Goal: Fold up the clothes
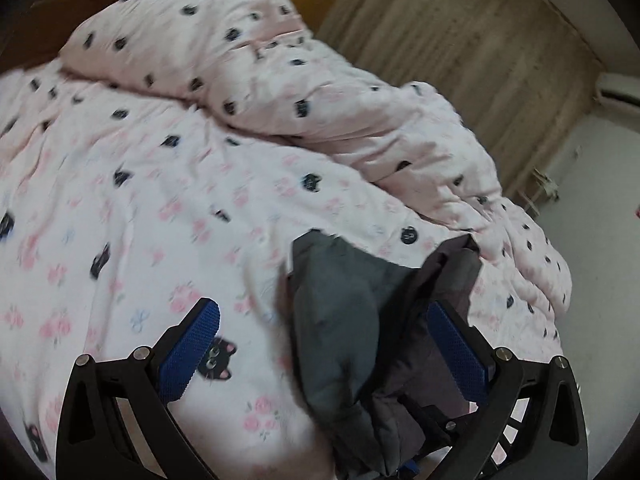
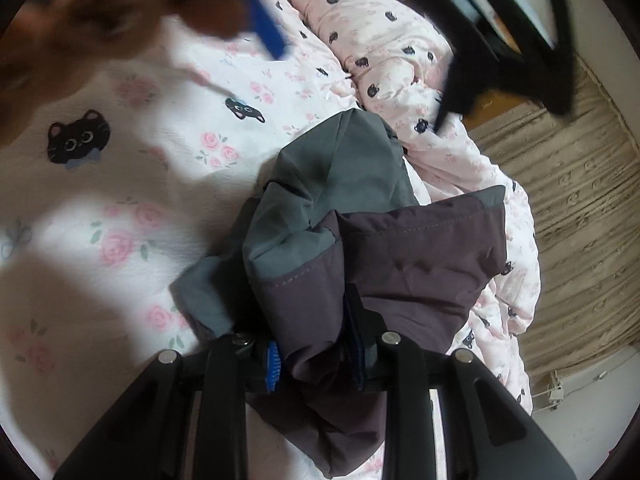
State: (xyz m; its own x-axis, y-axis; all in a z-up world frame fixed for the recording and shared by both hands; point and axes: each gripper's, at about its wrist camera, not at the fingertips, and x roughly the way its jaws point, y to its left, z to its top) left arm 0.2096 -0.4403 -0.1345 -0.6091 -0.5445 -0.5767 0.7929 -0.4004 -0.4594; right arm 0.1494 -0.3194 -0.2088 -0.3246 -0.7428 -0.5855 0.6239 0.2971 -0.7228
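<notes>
A grey and dark purple garment (image 1: pixel 340 360) lies bunched on the bed sheet (image 1: pixel 120 220). In the left wrist view my left gripper (image 1: pixel 320 308) stands open and wide. Its blue pads (image 1: pixel 192 356) straddle the garment, the right finger against the purple cloth. In the right wrist view my right gripper (image 2: pixel 316 360) is shut on a bunched fold of the garment (image 2: pixel 420 256), purple cloth filling the gap between its pads. My left gripper (image 2: pixel 360 84) shows blurred at the top of that view, held by a hand (image 2: pixel 80 20).
A pink quilt (image 1: pixel 280 80) with black cat prints is heaped along the far side of the bed. The white sheet (image 2: pixel 120 208) has roses and cat faces. A beige textured covering (image 2: pixel 580 200) lies beyond the bed's right edge.
</notes>
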